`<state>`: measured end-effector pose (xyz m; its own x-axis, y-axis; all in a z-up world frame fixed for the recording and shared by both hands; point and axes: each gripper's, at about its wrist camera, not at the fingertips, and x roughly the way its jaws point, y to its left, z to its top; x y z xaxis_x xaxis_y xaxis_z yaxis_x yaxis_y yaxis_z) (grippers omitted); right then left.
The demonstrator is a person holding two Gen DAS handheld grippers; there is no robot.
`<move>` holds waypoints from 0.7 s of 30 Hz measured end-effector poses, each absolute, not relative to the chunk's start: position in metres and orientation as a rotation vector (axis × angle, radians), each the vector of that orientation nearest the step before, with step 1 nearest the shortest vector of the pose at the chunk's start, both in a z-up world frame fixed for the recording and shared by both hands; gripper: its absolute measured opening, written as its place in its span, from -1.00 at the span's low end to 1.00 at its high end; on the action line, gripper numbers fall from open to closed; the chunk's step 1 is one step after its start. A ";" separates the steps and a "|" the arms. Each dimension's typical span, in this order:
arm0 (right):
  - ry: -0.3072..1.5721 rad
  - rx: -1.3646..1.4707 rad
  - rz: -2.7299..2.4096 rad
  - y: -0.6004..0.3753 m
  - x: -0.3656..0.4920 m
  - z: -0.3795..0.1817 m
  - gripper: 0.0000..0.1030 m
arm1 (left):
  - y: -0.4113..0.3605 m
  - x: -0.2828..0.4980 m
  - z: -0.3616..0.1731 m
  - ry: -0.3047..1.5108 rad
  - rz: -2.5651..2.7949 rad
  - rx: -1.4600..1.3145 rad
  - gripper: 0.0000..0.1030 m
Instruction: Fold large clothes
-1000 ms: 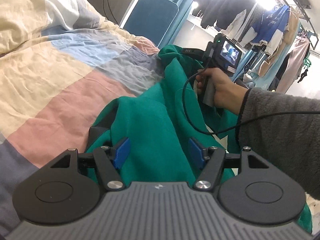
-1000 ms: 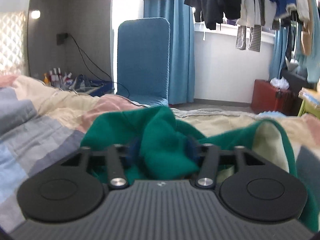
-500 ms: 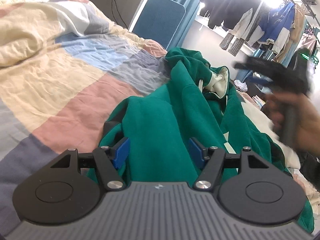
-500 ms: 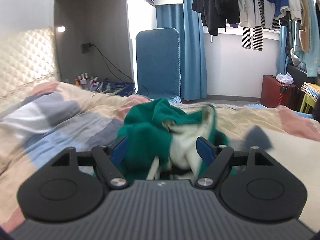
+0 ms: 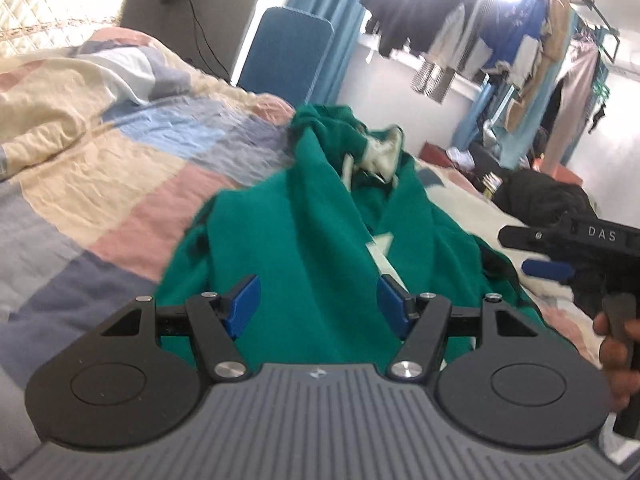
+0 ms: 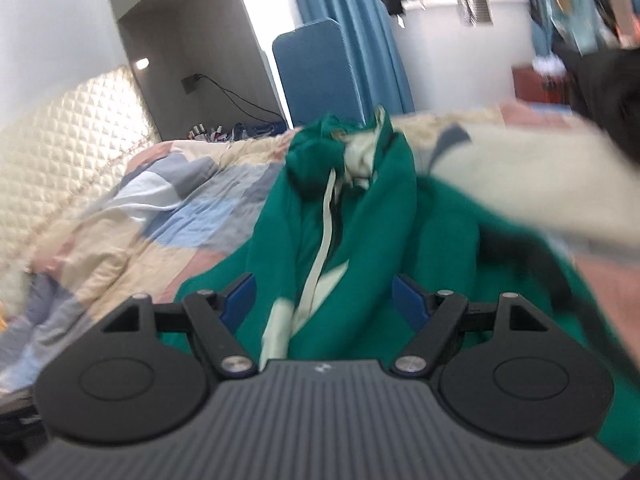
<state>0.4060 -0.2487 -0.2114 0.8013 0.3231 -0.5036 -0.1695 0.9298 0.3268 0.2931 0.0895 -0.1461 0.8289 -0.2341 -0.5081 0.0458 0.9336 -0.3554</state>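
Green hoodie (image 5: 320, 248) lies crumpled on the patchwork bed (image 5: 120, 168); left tongs (image 5: 318, 304) and right tongs (image 6: 322, 300) hover above it, both spread apart, gripping nothing.

Bright window glare, motion blur at right; fisheye-bent edges

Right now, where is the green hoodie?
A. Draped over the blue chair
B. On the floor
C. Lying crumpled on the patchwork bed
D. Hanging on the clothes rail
C. The hoodie lies bunched on the patchwork bed, its cream lining showing near the hood, while the blue chair behind stands bare and the rail holds other clothes.
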 end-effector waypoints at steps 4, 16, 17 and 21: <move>0.643 0.375 0.265 -0.258 0.387 -0.226 0.48 | 0.068 0.281 -0.147 0.614 -0.185 -0.316 0.35; 0.713 0.713 0.227 -0.292 0.388 -0.274 0.50 | 0.038 0.291 -0.170 0.698 -0.287 -0.276 0.35; 0.711 0.738 0.221 -0.295 0.390 -0.277 0.50 | 0.038 0.291 -0.171 0.696 -0.299 -0.280 0.35; 0.715 0.818 0.180 -0.305 0.397 -0.289 0.50 | 0.035 0.299 -0.175 0.702 -0.358 -0.282 0.33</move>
<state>0.3965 -0.3046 -0.2891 0.7545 0.4097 -0.5127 0.1182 0.6836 0.7202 0.2987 0.0355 -0.1749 0.7076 -0.4109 -0.5749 0.2241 0.9020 -0.3689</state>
